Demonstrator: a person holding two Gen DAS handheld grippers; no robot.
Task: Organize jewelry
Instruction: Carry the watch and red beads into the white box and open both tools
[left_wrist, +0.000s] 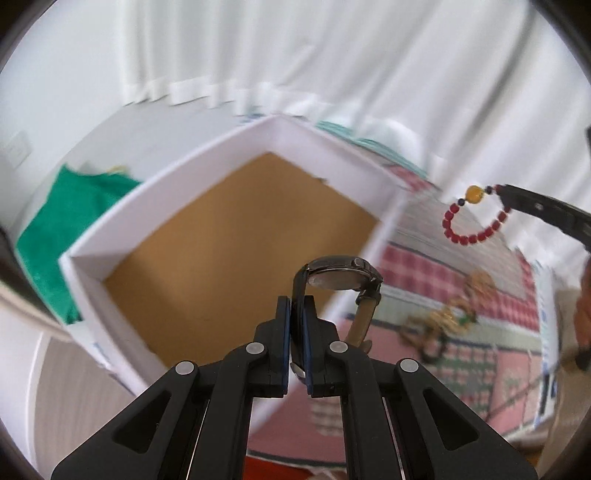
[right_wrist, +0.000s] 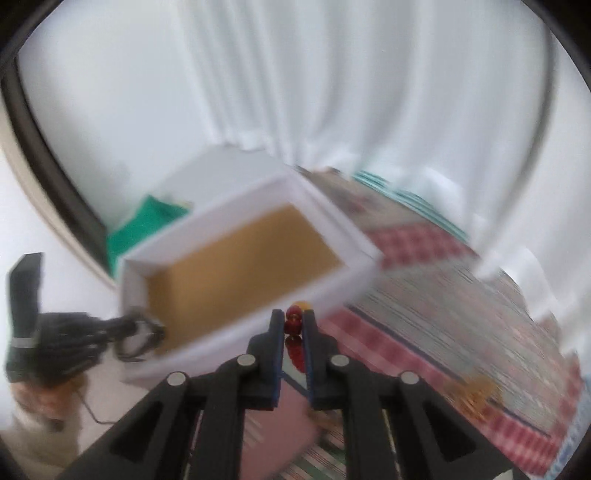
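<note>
Left gripper (left_wrist: 295, 314) clamps the watch (left_wrist: 341, 275) strap; right gripper (right_wrist: 293, 325) clamps the bracelet (right_wrist: 294, 322). Centre both over the box (left_wrist: 122, 206) before releasing.

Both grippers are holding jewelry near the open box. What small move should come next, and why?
Probably carry the left gripper, shut on the watch strap, forward over the white box before releasing: the watch hangs by the near wall. The right gripper holds the red bead bracelet clear.

White box (left_wrist: 373, 236) open-topped, brown floor bare, near wall across approach, gold jewelry (left_wrist: 448, 317) on cloth beside
</note>
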